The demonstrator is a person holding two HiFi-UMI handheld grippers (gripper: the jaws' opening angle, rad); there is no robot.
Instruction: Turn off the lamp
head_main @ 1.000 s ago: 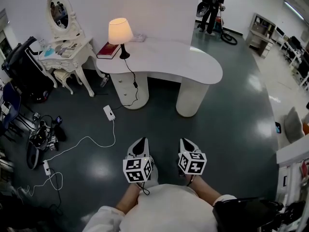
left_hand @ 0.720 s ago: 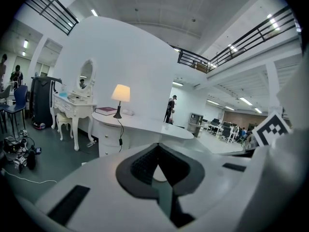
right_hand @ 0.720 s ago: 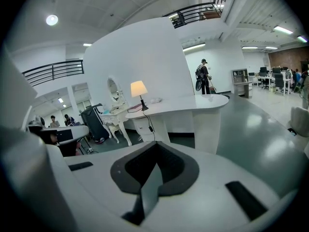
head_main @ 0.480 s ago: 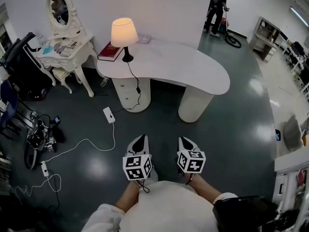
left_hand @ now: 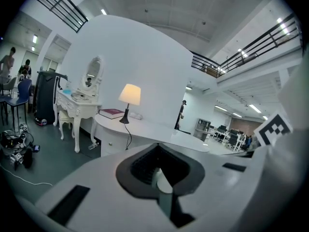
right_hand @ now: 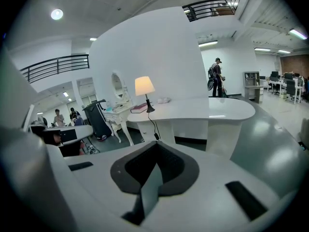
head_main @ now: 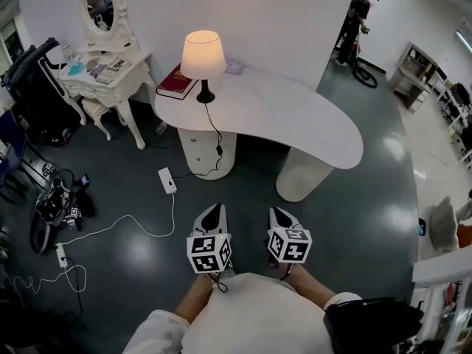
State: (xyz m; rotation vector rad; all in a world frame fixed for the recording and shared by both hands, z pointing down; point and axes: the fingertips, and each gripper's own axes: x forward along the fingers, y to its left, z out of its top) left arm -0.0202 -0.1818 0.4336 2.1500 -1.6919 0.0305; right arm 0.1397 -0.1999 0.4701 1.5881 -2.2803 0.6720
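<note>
The lamp (head_main: 203, 54) is lit, with a cream shade on a black stem, and stands at the left end of the white curved table (head_main: 310, 127). Its black cord hangs over the table's edge with an inline switch (head_main: 219, 150) on it. My left gripper (head_main: 212, 214) and right gripper (head_main: 277, 214) hover over the dark floor, well short of the table, both shut and empty. The left gripper view shows the lamp (left_hand: 130, 94) ahead past the left gripper (left_hand: 158, 151). In the right gripper view the lamp (right_hand: 144, 86) and the switch (right_hand: 156, 136) lie beyond the right gripper (right_hand: 155, 146).
A red book (head_main: 175, 82) lies beside the lamp. A white dressing table (head_main: 110, 68) with an oval mirror stands to the left. A power strip (head_main: 167, 181), white cables and bags (head_main: 51, 205) lie on the floor at left. A person (head_main: 359, 17) stands far back right.
Both grippers have moved forward together toward the table, still shut. The lamp and the table now stand nearer and larger in the head view.
</note>
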